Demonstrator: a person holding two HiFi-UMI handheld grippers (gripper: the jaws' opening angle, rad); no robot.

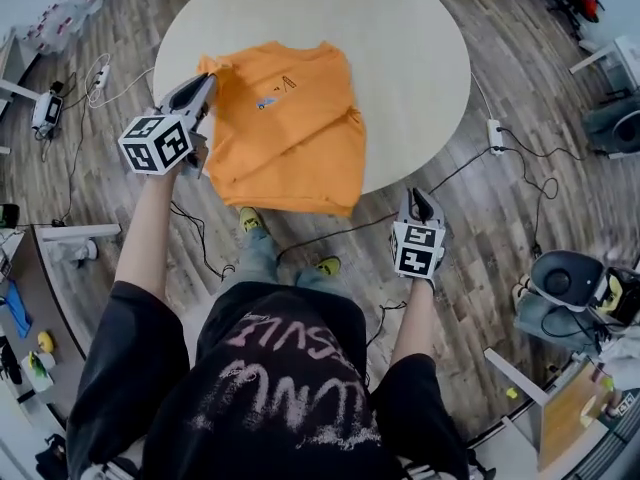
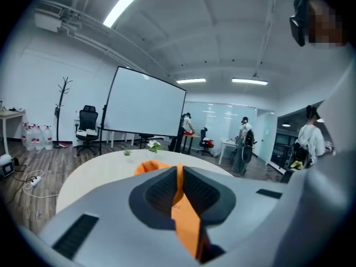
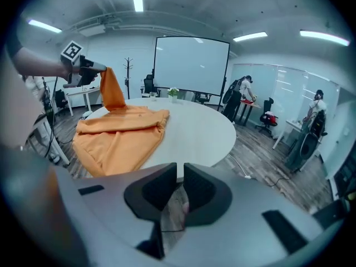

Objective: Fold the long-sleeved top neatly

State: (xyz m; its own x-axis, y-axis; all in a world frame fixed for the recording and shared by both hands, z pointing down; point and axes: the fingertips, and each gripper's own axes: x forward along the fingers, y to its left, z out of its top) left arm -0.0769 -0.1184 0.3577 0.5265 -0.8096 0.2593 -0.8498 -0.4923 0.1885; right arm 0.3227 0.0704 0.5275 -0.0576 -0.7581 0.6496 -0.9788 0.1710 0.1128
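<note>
Nearest in the head view, past the person's dark shirt (image 1: 280,388), the left gripper (image 1: 205,86) pinches the orange top (image 1: 290,133), which overhangs the round table (image 1: 410,58) at its near rim; the left gripper view shows only a thin fold clamped, liable to slip; the right gripper view shows the right gripper (image 3: 179,191) narrow and empty, so the overhang could slide floorward.

The person's left arm (image 1: 148,233) is stretched forward and out to the side. The left gripper (image 1: 207,84) points away from the body, its jaws clamped on a pinch of the orange top (image 1: 290,133). The right arm (image 1: 417,318) reaches out lower and closer in, and the right gripper (image 1: 421,200) tilts downward with its jaws drawn almost together, just a thin slit between the pads and nothing caught in it.
</note>
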